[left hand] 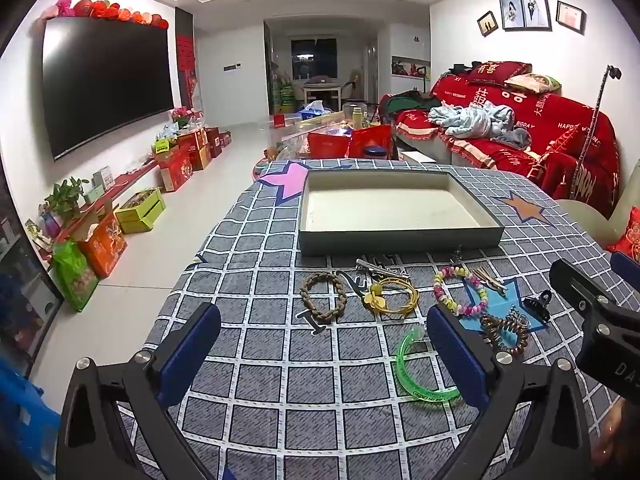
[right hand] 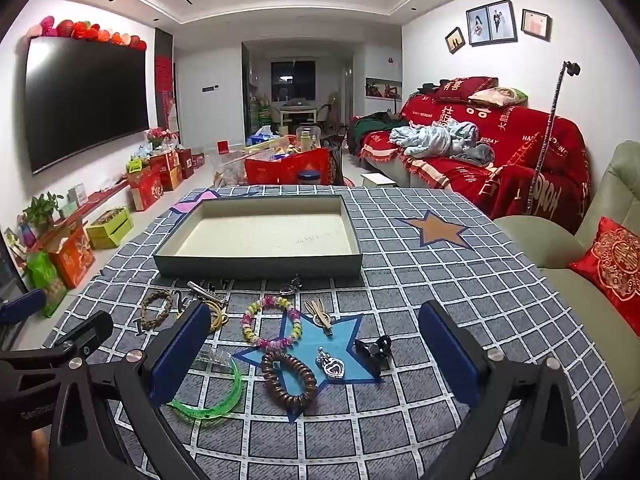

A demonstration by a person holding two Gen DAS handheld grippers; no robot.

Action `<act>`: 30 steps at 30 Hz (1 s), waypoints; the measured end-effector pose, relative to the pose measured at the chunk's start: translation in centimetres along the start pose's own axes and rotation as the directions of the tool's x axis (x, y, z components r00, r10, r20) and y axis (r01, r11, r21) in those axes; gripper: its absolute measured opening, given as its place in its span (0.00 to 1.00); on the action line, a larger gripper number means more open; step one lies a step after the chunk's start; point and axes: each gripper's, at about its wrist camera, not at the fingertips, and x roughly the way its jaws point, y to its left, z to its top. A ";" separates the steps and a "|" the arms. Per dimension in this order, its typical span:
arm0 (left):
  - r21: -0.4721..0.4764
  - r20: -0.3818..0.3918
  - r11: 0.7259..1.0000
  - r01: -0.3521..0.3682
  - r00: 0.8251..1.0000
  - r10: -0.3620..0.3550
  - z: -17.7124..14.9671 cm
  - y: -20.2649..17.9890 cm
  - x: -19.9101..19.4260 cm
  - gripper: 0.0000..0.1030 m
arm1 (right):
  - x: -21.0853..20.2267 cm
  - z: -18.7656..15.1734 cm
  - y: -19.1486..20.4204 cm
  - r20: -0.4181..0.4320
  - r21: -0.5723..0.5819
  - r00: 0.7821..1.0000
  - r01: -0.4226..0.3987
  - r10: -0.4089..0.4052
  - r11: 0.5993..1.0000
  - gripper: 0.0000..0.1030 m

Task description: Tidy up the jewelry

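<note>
Lying loose on the checked counter (right hand: 400, 420), bracelets (beaded (right hand: 271, 326), coiled brown (right hand: 289, 380)) front an empty tray (right hand: 260, 266). Both grippers, left (left hand: 324, 360) and right (right hand: 316, 356), gape wide, holding nothing.

Living room, white walls, pale tiled floor (left hand: 224, 148). Big black TV (left hand: 106, 84) on left wall, red paper flowers (left hand: 108, 10) along its top, red gift boxes (left hand: 188, 156) lined below. Sofa (right hand: 480, 152) under red printed cover on the right, framed photos (right hand: 492, 24) above it. Dark window (left hand: 314, 58) at far end behind a small table. Recessed ceiling lights on. Table (right hand: 460, 300) in foreground has grey checked cloth.
</note>
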 end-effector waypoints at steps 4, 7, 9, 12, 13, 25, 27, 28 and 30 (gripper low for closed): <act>-0.001 -0.002 1.000 0.001 1.000 -0.001 0.0 0.0 0.0 1.00 | -0.2 0.3 0.0 -0.003 -0.004 1.000 0.001 -0.001 1.000 1.00; 0.000 -0.003 1.000 -0.001 1.000 0.001 0.0 0.0 0.0 1.00 | -0.2 0.2 0.0 -0.002 -0.004 1.000 0.001 -0.001 1.000 1.00; 0.000 -0.004 1.000 -0.003 1.000 0.003 -0.1 0.0 -0.1 1.00 | -0.2 0.2 -0.1 -0.001 -0.002 1.000 0.001 -0.001 1.000 1.00; 0.000 -0.003 1.000 -0.010 1.000 0.010 -0.1 0.1 -0.2 1.00 | -0.2 0.1 -0.1 -0.004 -0.003 1.000 0.001 -0.001 1.000 1.00; 0.000 -0.005 1.000 -0.010 1.000 0.010 -0.2 0.0 -0.2 1.00 | -0.2 0.1 -0.1 -0.004 -0.003 1.000 0.002 -0.002 1.000 1.00; 0.003 -0.009 1.000 -0.016 1.000 0.016 -0.3 0.2 -0.4 1.00 | -0.2 -0.1 -0.3 -0.003 -0.003 1.000 0.000 0.000 1.000 1.00; 0.001 -0.009 1.000 -0.015 1.000 0.015 -0.3 0.2 -0.4 1.00 | -0.2 -0.1 -0.3 -0.003 -0.001 1.000 0.000 0.000 1.000 1.00; 0.002 -0.009 1.000 -0.015 1.000 0.015 -0.3 0.2 -0.4 1.00 | -0.2 -0.1 -0.3 -0.004 -0.001 1.000 -0.001 0.001 1.000 1.00; 0.001 -0.009 1.000 -0.016 1.000 0.016 -0.3 0.1 -0.3 1.00 | -0.3 -0.1 -0.3 -0.004 -0.002 1.000 -0.001 0.001 1.000 1.00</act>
